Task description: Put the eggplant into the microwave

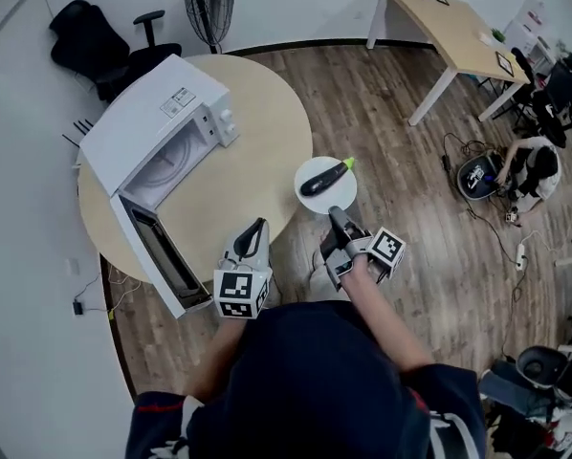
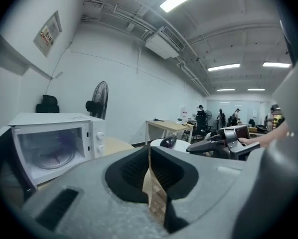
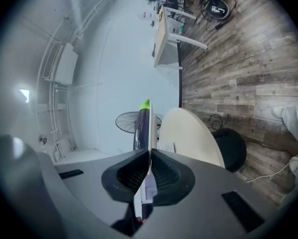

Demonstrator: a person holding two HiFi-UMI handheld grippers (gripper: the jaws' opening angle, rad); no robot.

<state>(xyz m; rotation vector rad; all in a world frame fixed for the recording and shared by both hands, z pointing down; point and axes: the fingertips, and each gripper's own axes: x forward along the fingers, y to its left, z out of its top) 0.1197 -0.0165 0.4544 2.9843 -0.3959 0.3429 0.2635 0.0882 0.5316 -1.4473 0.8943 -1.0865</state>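
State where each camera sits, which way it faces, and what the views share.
Head view: on the person's head, steeply down at microwave, table, arms, left gripper and right gripper.
Left gripper view: on that gripper, level toward the open microwave; its shut fingers show.
Right gripper view: on that gripper, along the plate its fingers clamp.
Shared: all show the eggplant.

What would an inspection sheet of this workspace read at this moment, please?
Surface: round wooden table, pale top.
Job's things: microwave on the table, door open; eggplant lying on a white plate.
Clutter: nothing seen.
Grippers: right tongs shut on the plate's rim, holding it off the table's edge; left tongs shut, empty.
Cables: loose leads on the floor at right, more leads under the table at left.
Surroundings: fan, office chair, desk, a crouching person.
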